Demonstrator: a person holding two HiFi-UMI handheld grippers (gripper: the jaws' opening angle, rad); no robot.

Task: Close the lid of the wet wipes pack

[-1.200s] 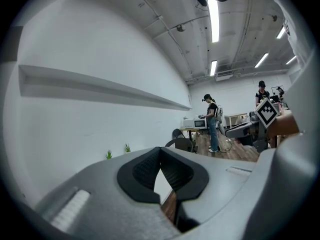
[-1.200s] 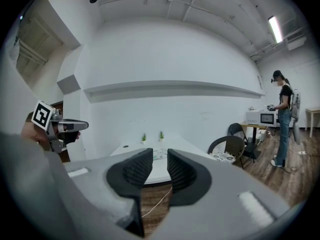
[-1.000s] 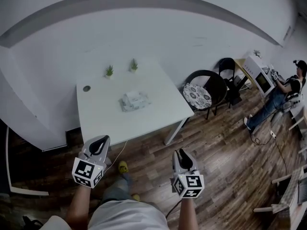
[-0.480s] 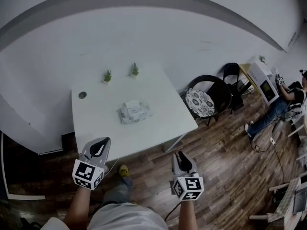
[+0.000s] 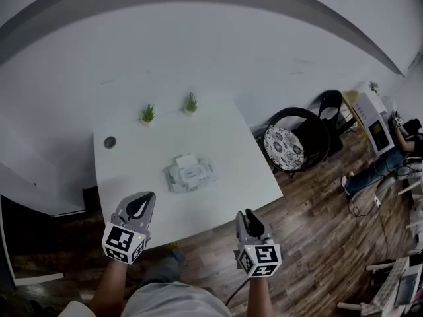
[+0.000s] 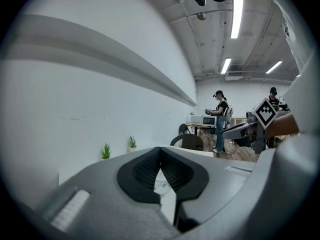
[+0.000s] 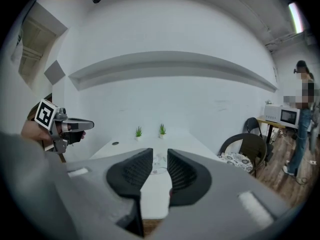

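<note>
Wet wipes pack (image 5: 190, 175) lies mid-table (image 5: 132, 157), apart from left tongs (image 5: 139, 204) and right tongs (image 5: 250, 217).

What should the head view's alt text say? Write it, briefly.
A wipes pack lies on a white table, two small plants at its far edge. The left gripper, jaws shut, and the right gripper, jaws apart, hover empty near the front edge, short of the pack.

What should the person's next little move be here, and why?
Probably carry the left gripper forward over the wet wipes pack. It lies in the middle of the table, lid apparently up, while this gripper and the right gripper hang by the near edge, short of it.
</note>
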